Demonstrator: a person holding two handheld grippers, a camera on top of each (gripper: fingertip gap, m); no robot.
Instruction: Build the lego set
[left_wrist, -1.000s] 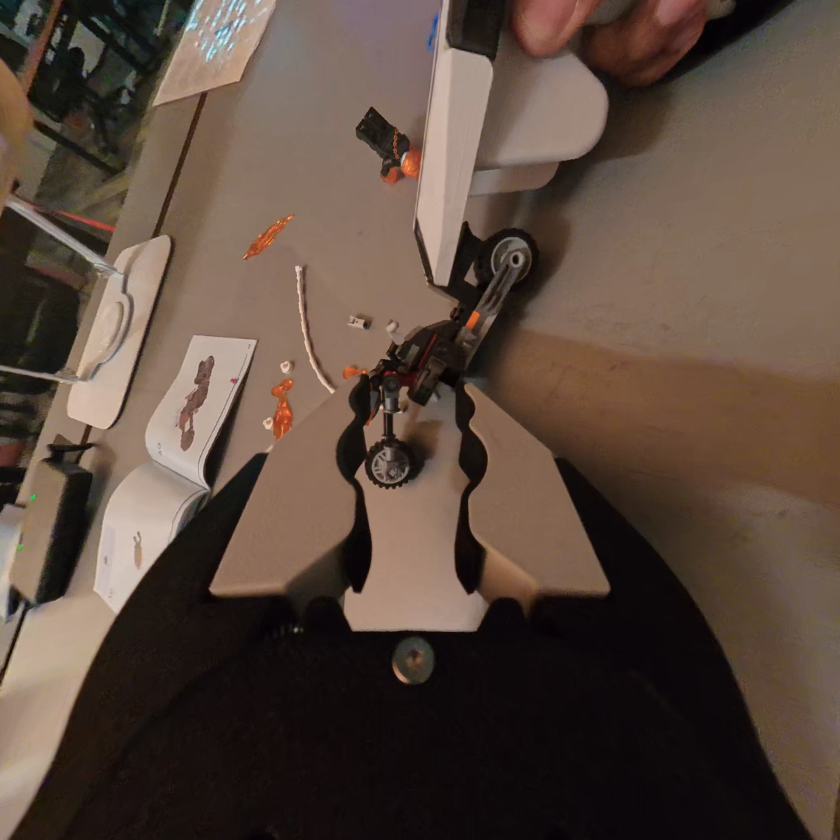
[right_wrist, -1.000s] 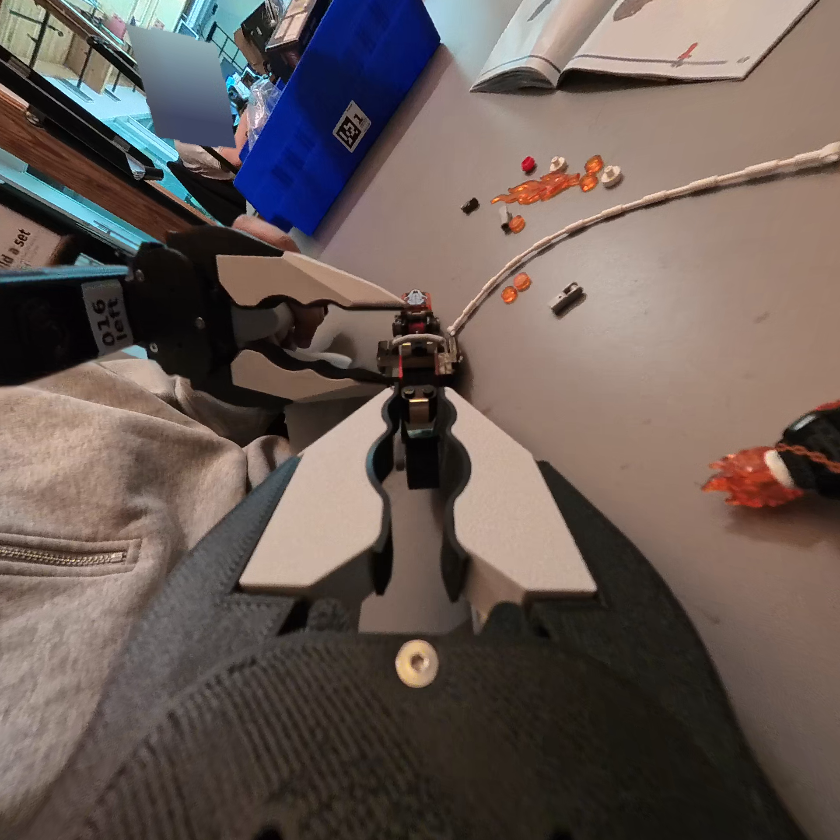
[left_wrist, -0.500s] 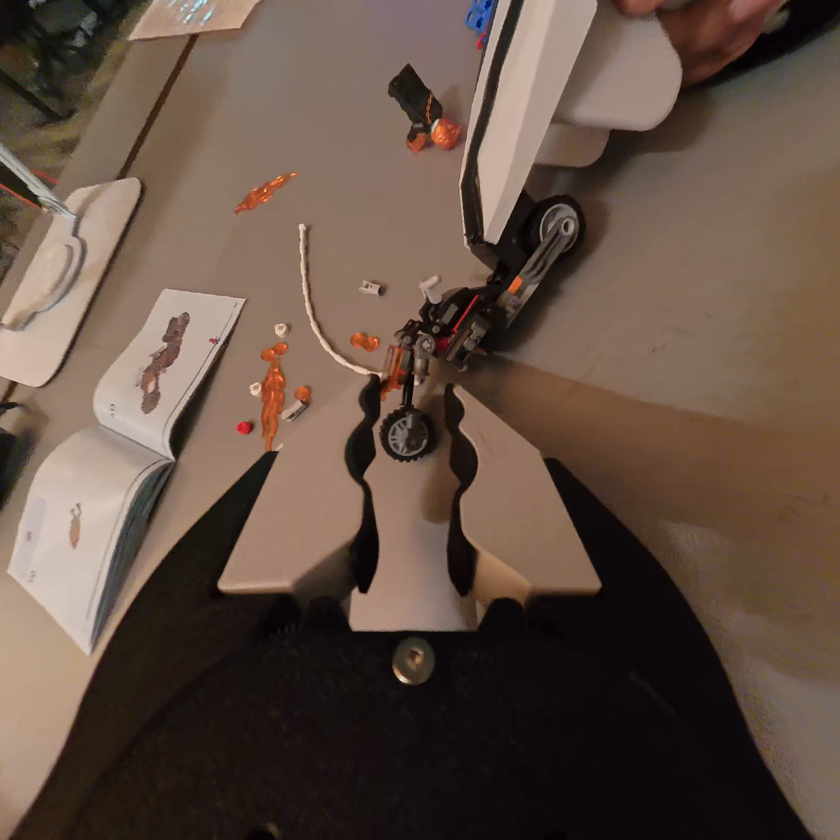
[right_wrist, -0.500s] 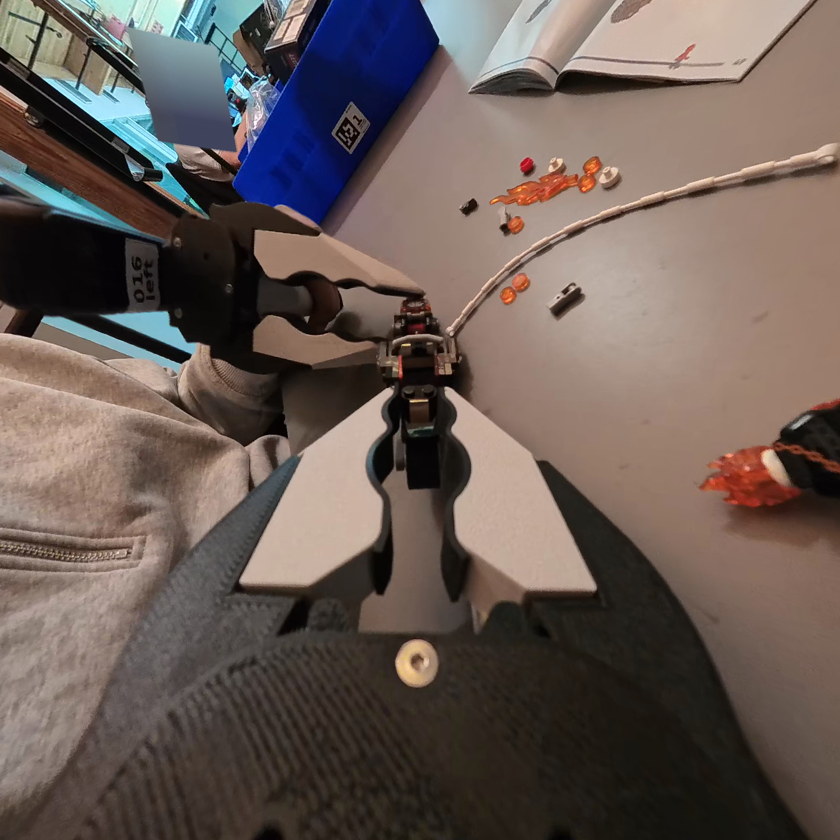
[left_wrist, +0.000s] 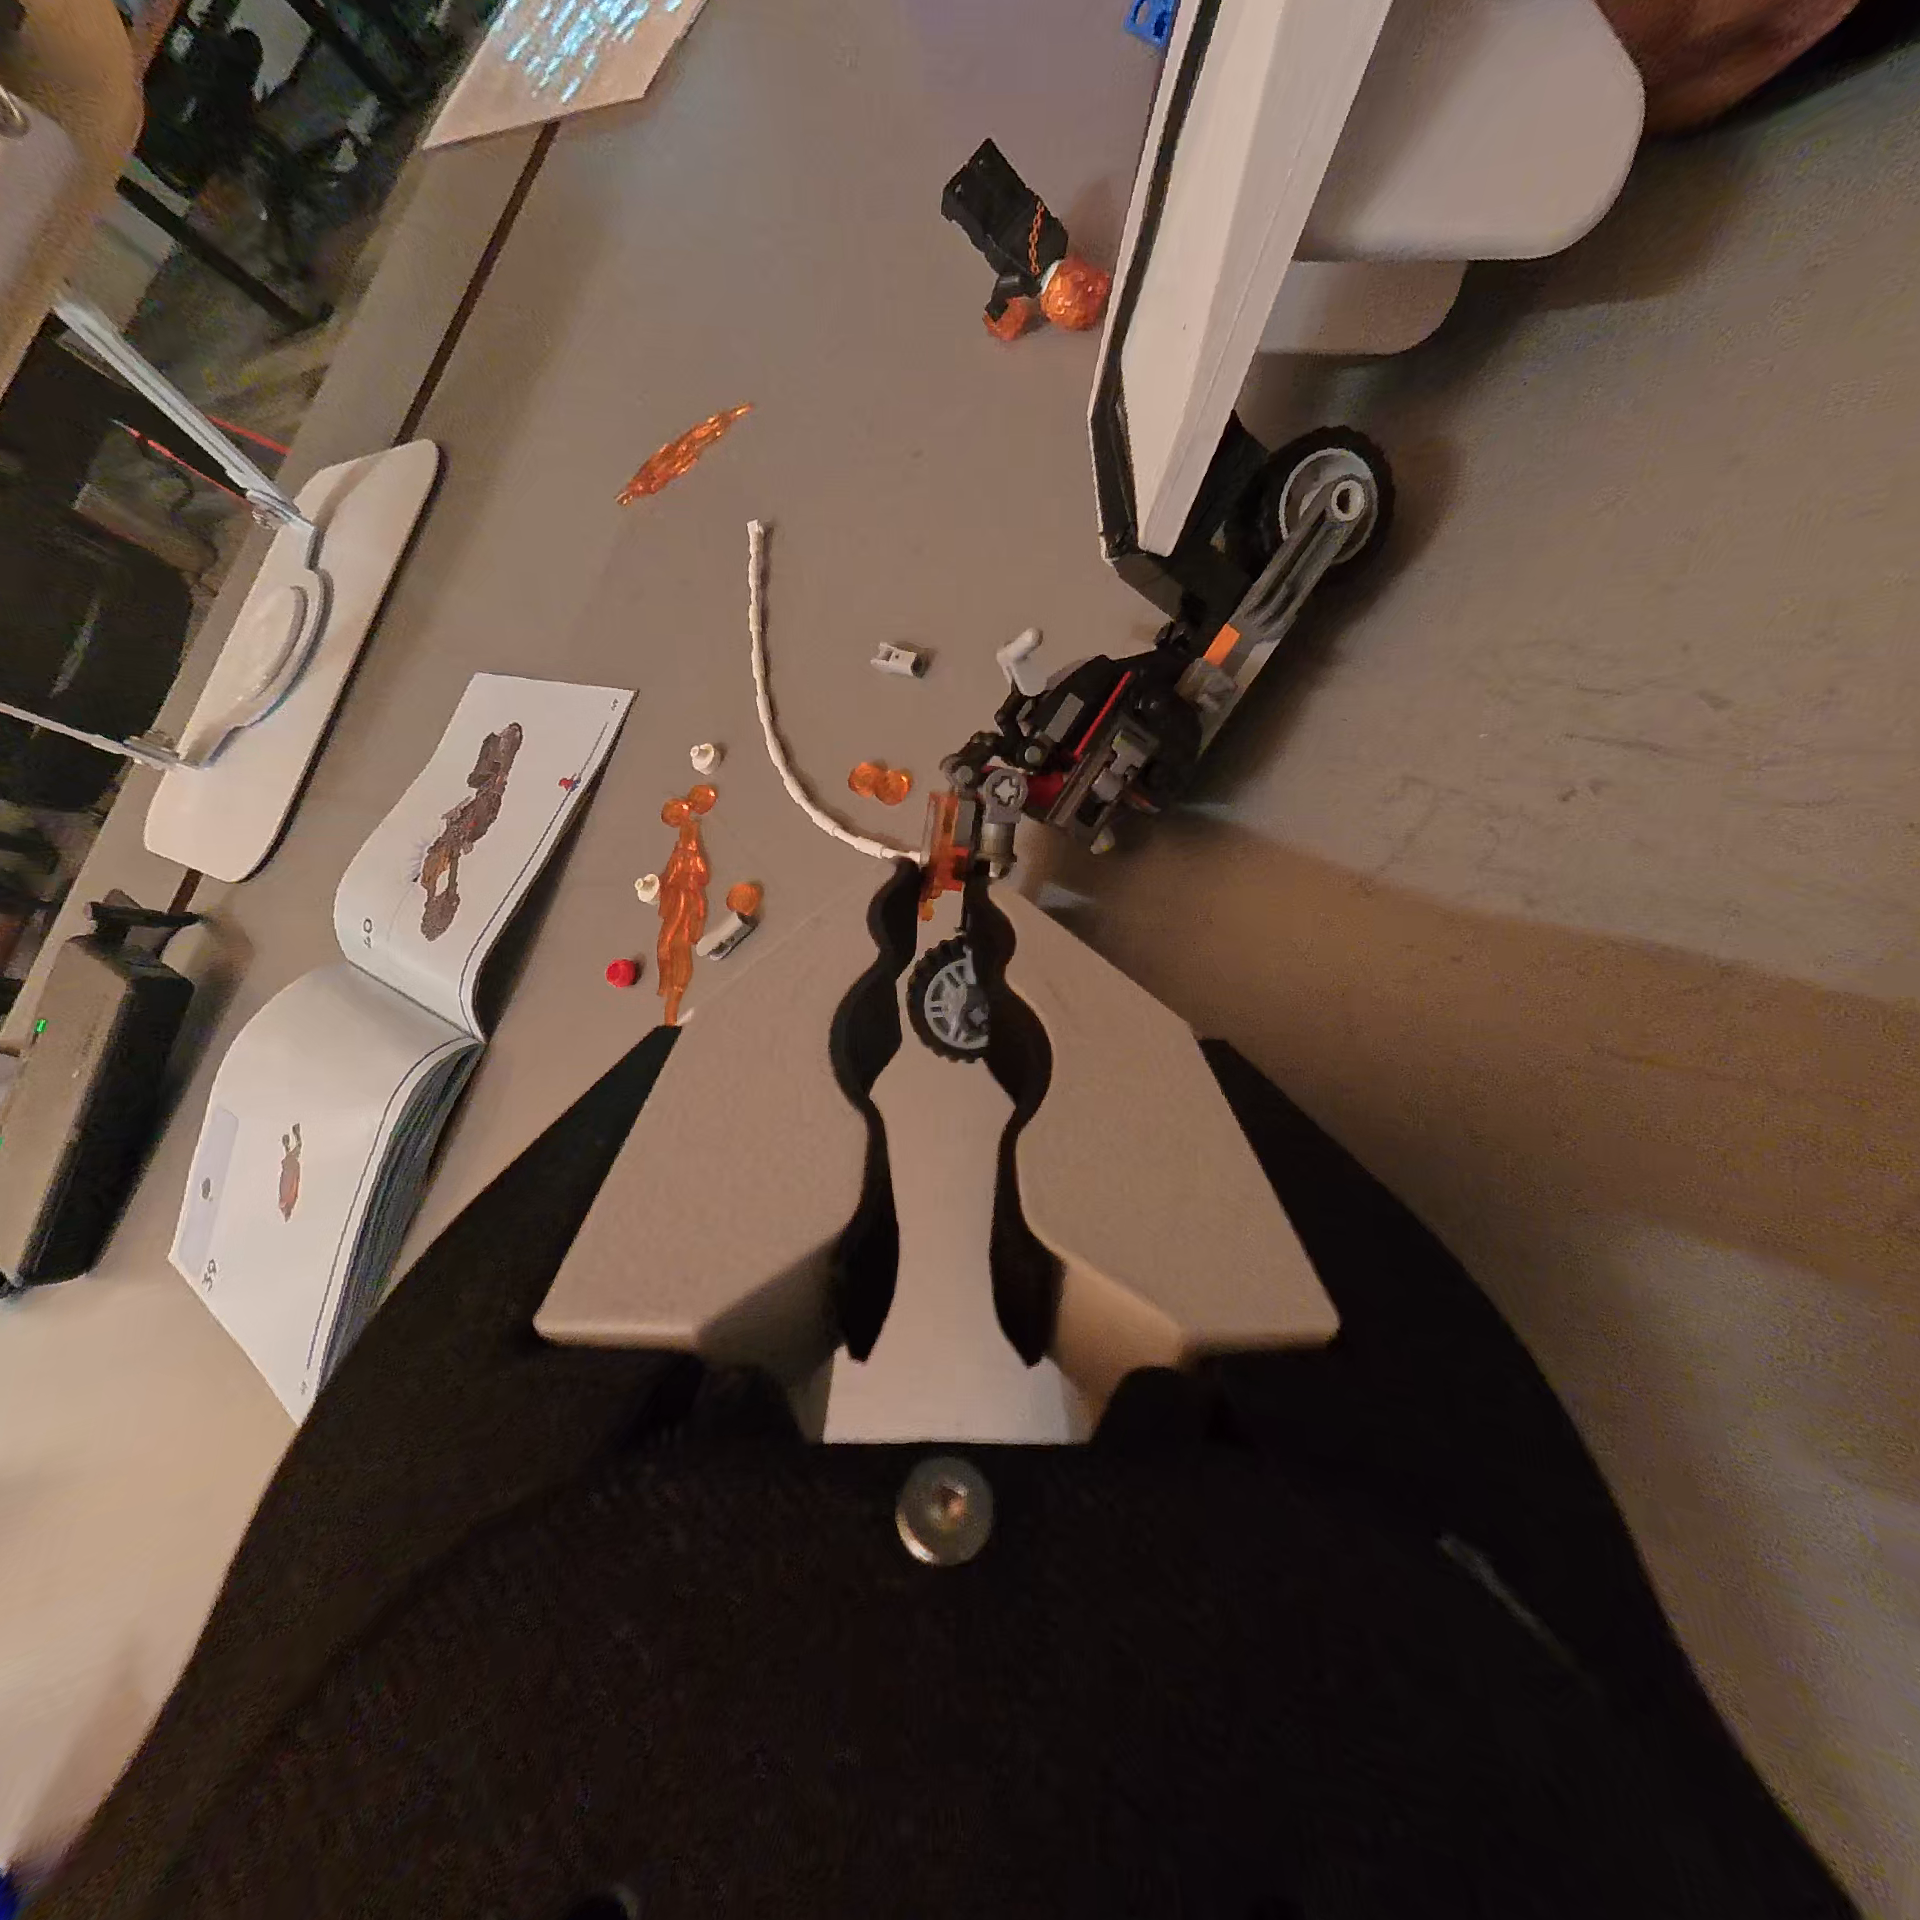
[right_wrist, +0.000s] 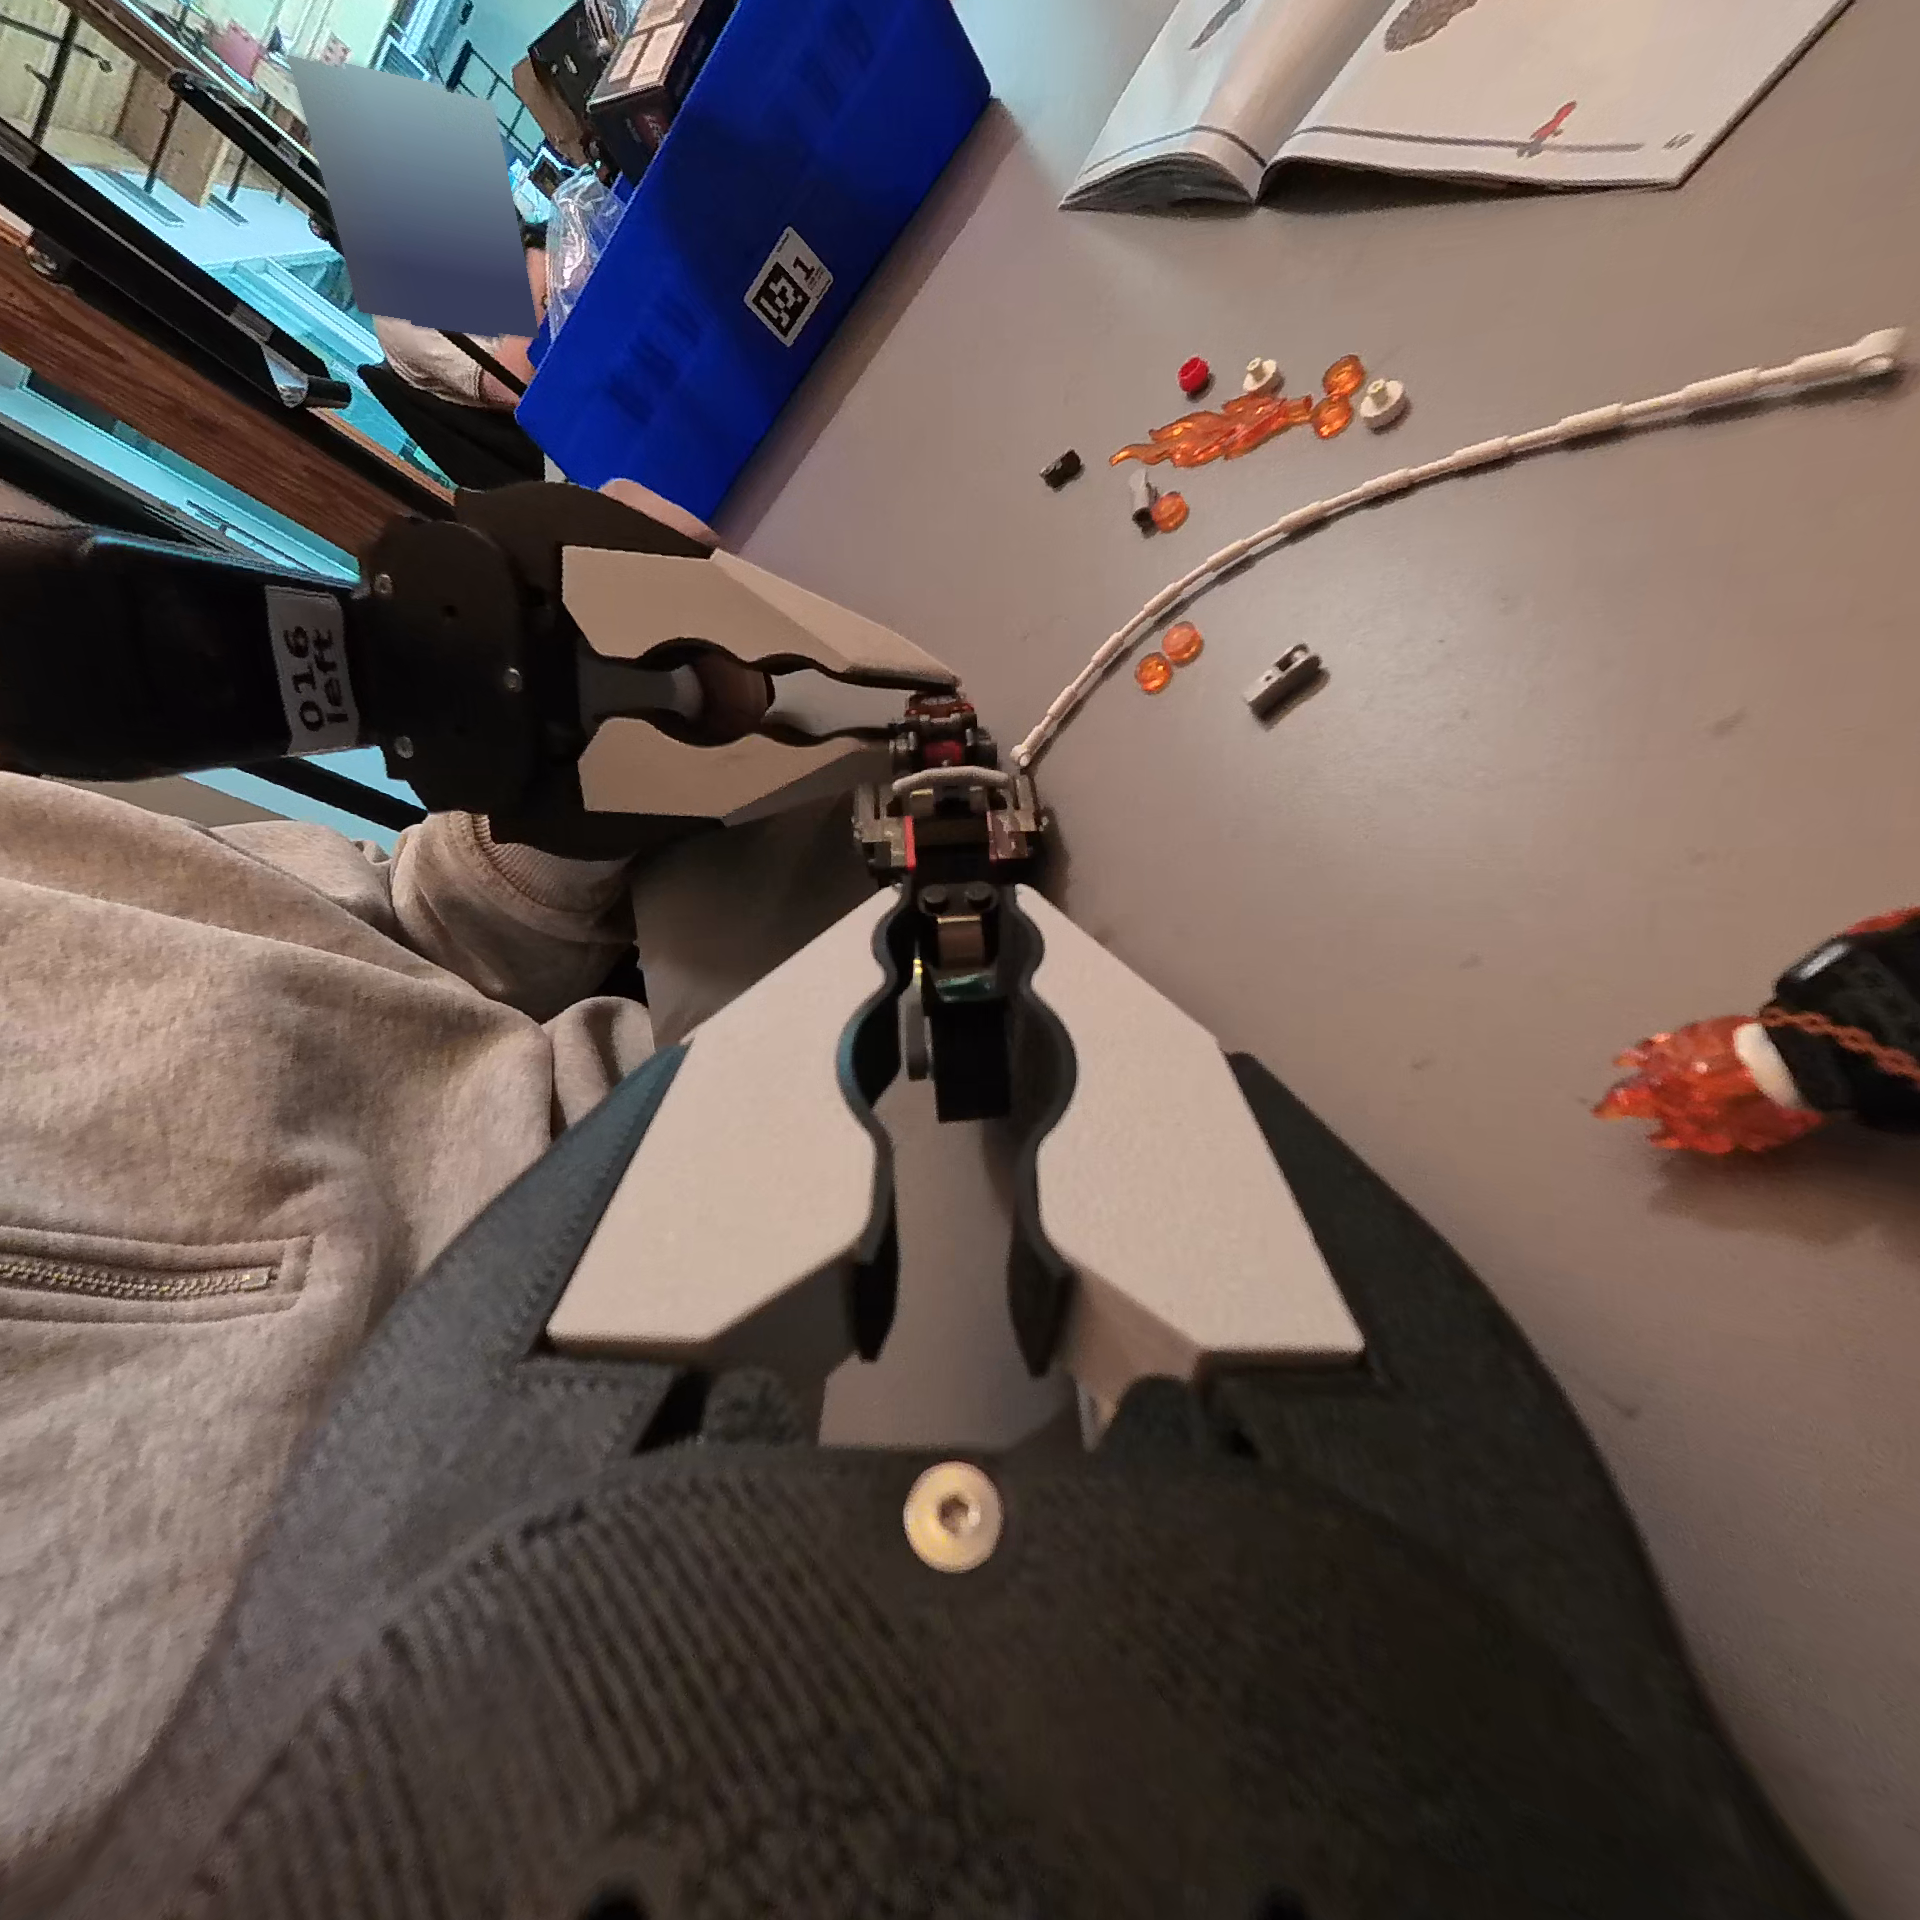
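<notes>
A small black and grey lego motorcycle (left_wrist: 1091, 743) lies on the grey table (left_wrist: 1558, 831), held at both ends. My left gripper (left_wrist: 951, 894) is shut on its front fork, and the grey-spoked front wheel (left_wrist: 948, 1003) sits between the fingers. My right gripper (right_wrist: 961, 899) is shut on the bike's rear, with the black rear wheel (right_wrist: 968, 1049) between its fingers. In the right wrist view the left gripper (right_wrist: 920, 727) pinches the bike's (right_wrist: 951, 821) far end. In the left wrist view the right gripper (left_wrist: 1195, 540) covers the tail beside the rear wheel (left_wrist: 1330, 509).
Loose parts lie beside the bike: a white chain (left_wrist: 774, 707), orange flame pieces (left_wrist: 681, 904), orange studs (left_wrist: 878, 781), a grey clip (left_wrist: 899, 660). A flame-headed minifigure (left_wrist: 1023, 249) lies farther off. An open instruction booklet (left_wrist: 416, 935) lies left. A blue bin (right_wrist: 748, 239) stands at the table edge.
My left gripper's fingers have closed in around the bike's front fork and wheel. The left view has shifted a little. The right gripper keeps its hold on the rear and has not moved.
</notes>
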